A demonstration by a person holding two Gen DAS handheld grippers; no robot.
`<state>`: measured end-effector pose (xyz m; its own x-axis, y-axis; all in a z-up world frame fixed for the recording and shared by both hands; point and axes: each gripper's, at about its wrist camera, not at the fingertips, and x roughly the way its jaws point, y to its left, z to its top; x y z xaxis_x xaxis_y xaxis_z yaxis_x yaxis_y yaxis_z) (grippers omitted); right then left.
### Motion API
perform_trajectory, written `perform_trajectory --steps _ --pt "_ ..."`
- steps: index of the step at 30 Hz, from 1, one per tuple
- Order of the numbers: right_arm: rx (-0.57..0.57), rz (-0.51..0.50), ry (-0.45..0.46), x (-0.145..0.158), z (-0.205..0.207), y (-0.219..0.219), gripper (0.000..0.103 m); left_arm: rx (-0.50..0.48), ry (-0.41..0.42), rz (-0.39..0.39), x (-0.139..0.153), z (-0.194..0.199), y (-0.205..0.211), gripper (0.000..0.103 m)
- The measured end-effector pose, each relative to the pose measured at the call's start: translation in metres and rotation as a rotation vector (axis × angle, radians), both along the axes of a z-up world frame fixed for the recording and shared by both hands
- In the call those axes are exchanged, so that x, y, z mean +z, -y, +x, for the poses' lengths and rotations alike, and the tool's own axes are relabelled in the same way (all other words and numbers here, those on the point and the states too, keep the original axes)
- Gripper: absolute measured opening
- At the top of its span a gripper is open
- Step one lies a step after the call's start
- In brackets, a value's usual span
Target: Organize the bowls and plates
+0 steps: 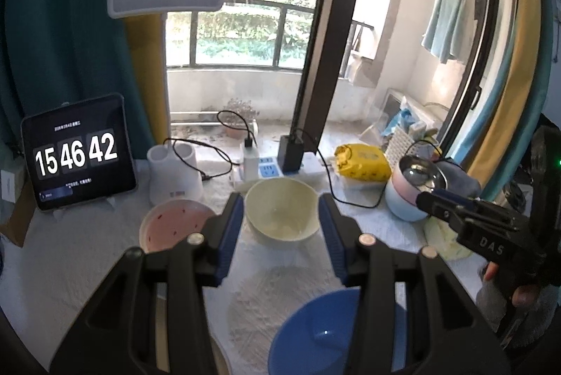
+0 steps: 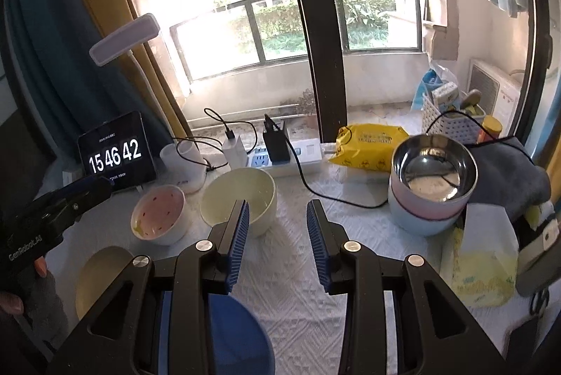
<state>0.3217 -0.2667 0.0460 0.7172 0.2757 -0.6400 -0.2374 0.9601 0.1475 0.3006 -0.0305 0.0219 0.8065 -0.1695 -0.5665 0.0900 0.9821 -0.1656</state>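
Observation:
My left gripper [image 1: 280, 217] hangs open over the white table mat, nothing between its blue pads. Just beyond its tips stands a cream bowl [image 1: 280, 199], apart from the fingers. Left of that bowl is a pink bowl [image 1: 171, 224], and a blue bowl [image 1: 326, 333] lies under my gripper. My right gripper [image 2: 278, 227] is open too, over bare mat, with the cream bowl [image 2: 242, 192] to its left. A steel bowl sits nested in a pink and a light blue bowl [image 2: 433, 189] at the right. A yellow dish [image 2: 101, 276] lies at the near left.
A tablet clock [image 1: 79, 152], white lamp base [image 1: 173, 173], power strip with cables [image 2: 287, 157] and yellow packet [image 2: 368, 141] line the back edge. A grey cloth [image 2: 505, 171] and a yellow-white pouch [image 2: 484, 255] crowd the right side. A person's hand [image 1: 519, 290] holds the right gripper.

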Motion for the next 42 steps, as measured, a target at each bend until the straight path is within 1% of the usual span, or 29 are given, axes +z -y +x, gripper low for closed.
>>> perform_trajectory --steps 6,11,15,20,26,31,34,37,40,42 --pt "0.024 0.02 -0.02 0.002 0.02 -0.002 0.036 0.01 -0.01 0.017 0.0 0.022 0.002 0.046" --pt "0.05 0.04 -0.061 -0.007 0.042 -0.004 0.036 0.013 -0.078 0.03 -0.022 0.048 0.004 0.046" --pt "0.057 0.042 -0.098 -0.022 0.061 -0.004 0.036 0.007 -0.164 0.045 -0.054 0.073 0.006 0.046" --pt "0.08 0.017 -0.155 -0.05 0.086 -0.011 0.036 0.004 -0.243 0.04 -0.089 0.096 0.007 0.046" --pt "0.112 0.013 -0.234 -0.087 0.111 -0.018 0.036 -0.018 -0.286 0.049 -0.109 0.111 0.015 0.046" --pt "0.143 0.046 -0.3 -0.112 0.127 -0.025 0.036 -0.036 -0.327 0.065 -0.121 0.121 0.016 0.046" --pt "0.161 0.064 -0.327 -0.121 0.133 -0.029 0.036 -0.065 -0.375 0.07 -0.131 0.128 0.018 0.046" --pt "0.169 0.065 -0.34 -0.127 0.138 -0.034 0.036 -0.071 -0.387 0.094 -0.136 0.131 0.021 0.046" --pt "0.179 0.061 -0.345 -0.131 0.141 -0.039 0.036 -0.076 -0.403 0.079 -0.14 0.135 0.018 0.046" --pt "0.182 0.053 -0.342 -0.133 0.141 -0.041 0.036 -0.08 -0.402 0.087 -0.141 0.135 0.019 0.046"
